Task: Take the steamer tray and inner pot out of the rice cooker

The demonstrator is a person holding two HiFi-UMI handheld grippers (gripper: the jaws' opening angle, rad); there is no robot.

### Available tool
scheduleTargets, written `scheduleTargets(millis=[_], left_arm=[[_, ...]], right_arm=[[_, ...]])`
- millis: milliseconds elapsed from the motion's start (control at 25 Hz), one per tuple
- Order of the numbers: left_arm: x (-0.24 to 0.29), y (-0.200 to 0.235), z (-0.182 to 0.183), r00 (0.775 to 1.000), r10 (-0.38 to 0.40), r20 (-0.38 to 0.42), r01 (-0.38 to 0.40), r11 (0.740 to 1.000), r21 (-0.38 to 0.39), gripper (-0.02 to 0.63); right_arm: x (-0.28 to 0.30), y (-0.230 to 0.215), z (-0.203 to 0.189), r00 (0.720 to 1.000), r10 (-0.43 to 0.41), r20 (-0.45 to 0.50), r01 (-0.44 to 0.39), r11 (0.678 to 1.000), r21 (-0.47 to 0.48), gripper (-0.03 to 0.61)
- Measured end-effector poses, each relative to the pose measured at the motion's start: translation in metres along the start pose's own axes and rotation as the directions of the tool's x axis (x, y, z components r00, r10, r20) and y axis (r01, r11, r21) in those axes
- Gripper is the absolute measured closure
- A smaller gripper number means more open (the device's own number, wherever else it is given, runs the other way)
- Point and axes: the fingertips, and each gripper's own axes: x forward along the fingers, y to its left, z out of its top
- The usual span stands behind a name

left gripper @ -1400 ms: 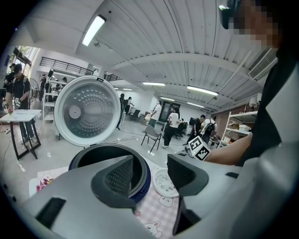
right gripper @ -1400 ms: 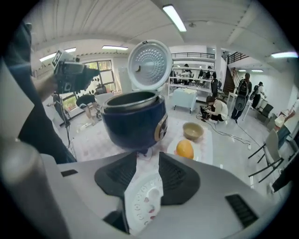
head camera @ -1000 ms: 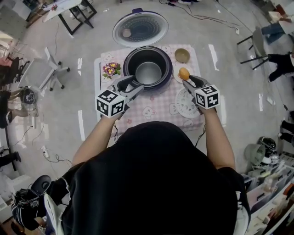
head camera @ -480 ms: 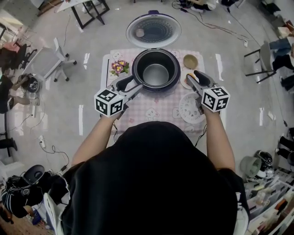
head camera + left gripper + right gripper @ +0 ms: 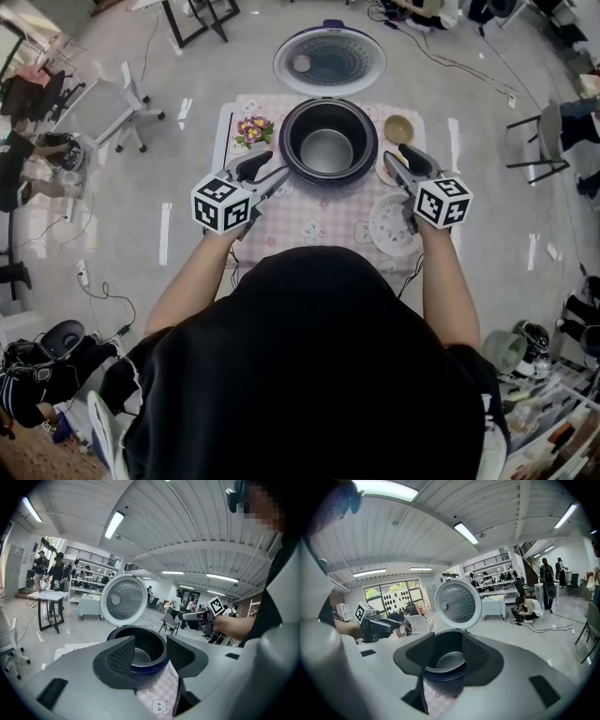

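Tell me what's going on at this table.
A person holds a gripper in each hand over a pink checked cloth. The rice cooker stands in the middle with its lid swung open, and the inner pot sits inside, not yet lifted out. The left gripper and right gripper flank the cooker, both open and empty. The left one's jaws have just been closing a little on nothing. A white perforated tray, possibly the steamer tray, lies beside the cooker.
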Motion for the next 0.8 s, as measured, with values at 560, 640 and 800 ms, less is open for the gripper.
scheduleTargets(millis=[560,640,800], left_arm=[[0.020,0.013,-0.011,0.998,0.006,-0.057,-0.006,1.000,-0.008,0.400],[0.027,0.019,-0.014,0.997,0.013,-0.071,-0.013,1.000,-0.010,0.400],[0.042,0.036,-0.024,0.995,0.024,-0.100,-0.027,0.999,-0.028,0.400]], right_arm=[[0.023,-0.016,-0.037,0.996,-0.001,-0.087,0.006,0.998,0.055,0.383],[0.031,-0.020,-0.045,0.995,0.000,-0.103,0.007,0.998,0.068,0.383],[0.047,-0.026,-0.058,0.991,0.007,-0.136,0.005,0.996,0.087,0.383]])
